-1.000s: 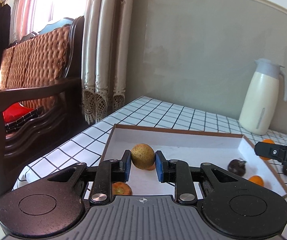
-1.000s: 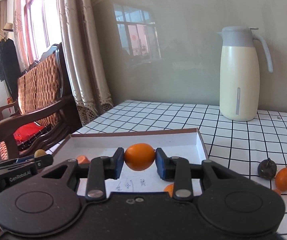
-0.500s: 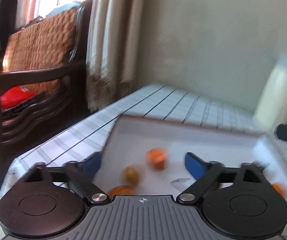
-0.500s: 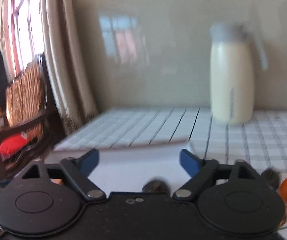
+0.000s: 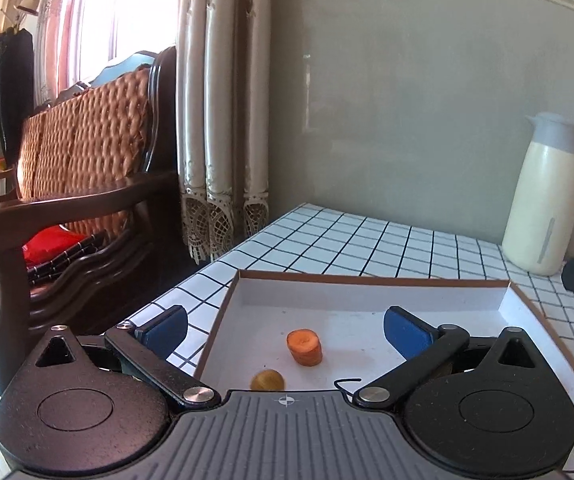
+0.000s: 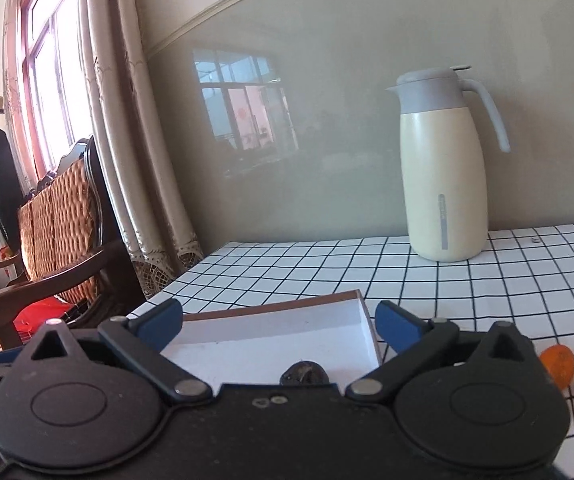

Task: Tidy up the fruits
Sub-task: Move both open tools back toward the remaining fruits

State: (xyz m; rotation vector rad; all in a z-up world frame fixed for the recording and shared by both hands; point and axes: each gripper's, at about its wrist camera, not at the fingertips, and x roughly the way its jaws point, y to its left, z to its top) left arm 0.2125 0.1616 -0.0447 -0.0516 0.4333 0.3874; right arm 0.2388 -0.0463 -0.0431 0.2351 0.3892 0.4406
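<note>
Checked tablecloth (image 5: 327,240): both fruits just released into box (image 5: 367,280); left gripper (image 5: 285,330), right gripper (image 6: 279,320) now wide, empty. Kumquats (image 6: 557,364) outside remain.

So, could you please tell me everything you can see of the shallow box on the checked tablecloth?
The box is a shallow, open tray, apparently cardboard, white inside with brown rims and low walls. It lies flat on the checked tablecloth near the table's corner. Inside rest an orange carrot-like chunk, a yellowish-brown fruit and, in the right wrist view, a dark fruit. Neither gripper touches it.
</note>
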